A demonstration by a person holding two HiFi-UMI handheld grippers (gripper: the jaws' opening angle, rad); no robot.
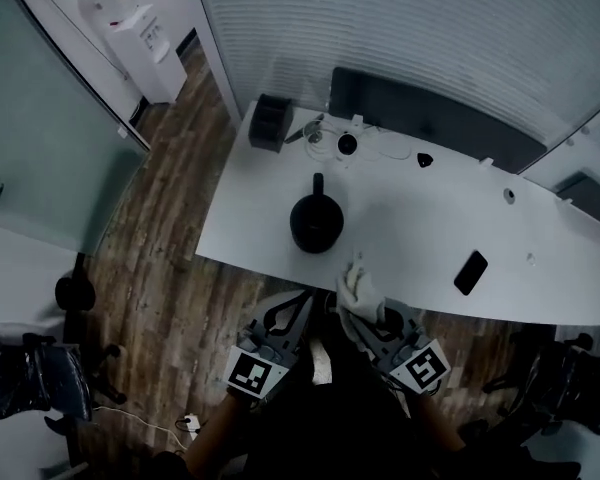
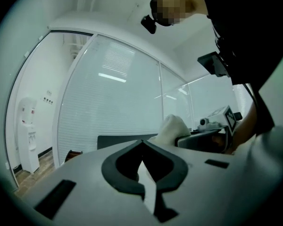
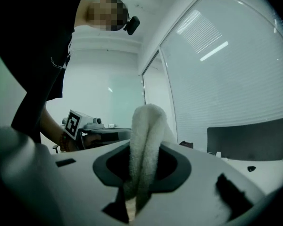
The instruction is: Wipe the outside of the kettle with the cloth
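- Right gripper view: right claw (image 3: pixel 140 171) is clenched on the folded white cloth (image 3: pixel 146 126), which sticks up past the tips. The pinch looks narrow, so a hard drag could pull it loose.
- Left gripper view: left claw (image 2: pixel 142 149) is clenched on nothing. It must open before it can steady anything.
- Head view: both claws hang off the worktop's (image 1: pixel 410 218) near edge. The kettle (image 1: pixel 316 223) stands upright at 12 o'clock from them, untouched, so I judge the wipe not started.
- Risk: the kettle is unbraced and close to the near edge. A one-sided push could slide or tip it.
- Phone (image 1: pixel 471 271) lies at 4 o'clock of the kettle, apart from it. A wide sweep might clip it.
- Kettle contents: can't tell. If there is water inside, tipping spills it.
- Black organizer (image 1: pixel 270 121) sits at 11 o'clock of the kettle, at the far corner. Its contents are unreadable.
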